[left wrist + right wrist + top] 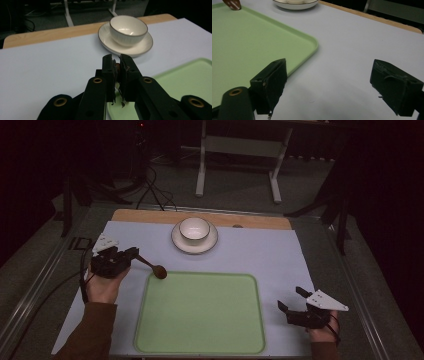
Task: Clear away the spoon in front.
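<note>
Pale mat (260, 255) on wooden table (150, 215), dark room (cables on floor (155, 195))

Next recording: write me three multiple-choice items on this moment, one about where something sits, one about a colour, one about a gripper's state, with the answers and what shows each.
1. Where does the bowl sit?
A. on the green tray
B. on the saucer
C. straight on the mat

2. What colour is the tray?
A. light green
B. red
C. black

3. How do the jaws of the right gripper stand?
A. shut on a spoon
B. shut on the saucer's rim
C. wide apart, with nothing between them

Answers:
1. B, since the high view and the left gripper view both show the bowl resting on the white saucer at the far side of the mat.
2. A, as the tray is pale green in all three views.
3. C, because the right gripper view shows its two jaws far apart over the bare mat, while the left gripper is the one clamped on the brown spoon.
</note>
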Demonstrator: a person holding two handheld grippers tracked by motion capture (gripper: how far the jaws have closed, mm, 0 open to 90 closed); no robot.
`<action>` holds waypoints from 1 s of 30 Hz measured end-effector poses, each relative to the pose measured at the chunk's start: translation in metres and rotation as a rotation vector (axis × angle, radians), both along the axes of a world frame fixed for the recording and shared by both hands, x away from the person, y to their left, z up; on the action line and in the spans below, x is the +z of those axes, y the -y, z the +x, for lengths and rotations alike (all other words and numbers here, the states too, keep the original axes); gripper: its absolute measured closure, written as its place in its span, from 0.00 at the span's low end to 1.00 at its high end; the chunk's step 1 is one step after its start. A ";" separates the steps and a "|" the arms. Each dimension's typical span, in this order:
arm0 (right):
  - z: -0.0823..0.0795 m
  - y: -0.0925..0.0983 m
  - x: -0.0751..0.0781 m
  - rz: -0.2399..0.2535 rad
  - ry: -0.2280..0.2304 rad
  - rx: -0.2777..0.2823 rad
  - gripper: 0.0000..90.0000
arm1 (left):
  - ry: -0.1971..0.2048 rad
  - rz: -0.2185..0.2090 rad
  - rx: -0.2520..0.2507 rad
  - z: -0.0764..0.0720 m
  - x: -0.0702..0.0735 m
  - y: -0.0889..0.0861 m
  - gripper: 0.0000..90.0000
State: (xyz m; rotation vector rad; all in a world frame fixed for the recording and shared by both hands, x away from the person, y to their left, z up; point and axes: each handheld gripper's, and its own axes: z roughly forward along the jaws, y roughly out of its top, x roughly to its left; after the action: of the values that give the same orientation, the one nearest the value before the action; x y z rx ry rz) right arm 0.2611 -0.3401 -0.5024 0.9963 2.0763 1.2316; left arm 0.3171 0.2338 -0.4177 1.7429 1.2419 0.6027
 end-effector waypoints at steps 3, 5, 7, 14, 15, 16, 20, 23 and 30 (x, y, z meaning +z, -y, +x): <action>0.000 0.000 0.000 0.000 -0.001 0.000 0.15 | 0.011 -0.004 0.015 0.011 0.001 0.005 0.92; 0.000 0.000 0.000 0.000 -0.001 0.000 0.15 | 0.013 -0.006 0.020 0.014 0.001 0.006 0.92; 0.000 0.000 0.000 0.000 0.000 0.000 0.15 | 0.012 -0.007 0.030 0.023 0.000 0.008 0.92; 0.000 0.000 0.000 0.000 -0.001 0.000 0.15 | 0.017 -0.017 0.034 0.039 -0.002 0.013 0.92; 0.000 0.000 0.000 0.000 0.000 0.001 0.15 | 0.020 -0.016 0.031 0.042 -0.002 0.013 0.92; 0.000 0.000 0.000 0.000 0.000 0.001 0.15 | 0.023 -0.015 0.026 0.043 -0.002 0.014 0.92; 0.000 0.001 0.000 0.000 0.000 0.001 0.15 | 0.022 -0.023 0.006 0.046 -0.002 0.015 0.92; 0.000 0.001 0.000 0.001 0.000 0.001 0.15 | 0.024 -0.032 -0.018 0.043 0.000 0.017 0.93; 0.000 0.001 0.000 0.001 0.001 0.002 0.15 | 0.014 -0.008 -0.071 0.030 0.007 0.020 0.93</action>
State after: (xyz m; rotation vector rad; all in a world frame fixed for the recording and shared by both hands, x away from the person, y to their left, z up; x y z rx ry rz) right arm 0.2610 -0.3407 -0.5023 0.9937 2.0766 1.2335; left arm 0.3467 0.2141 -0.4105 1.7656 1.1666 0.5667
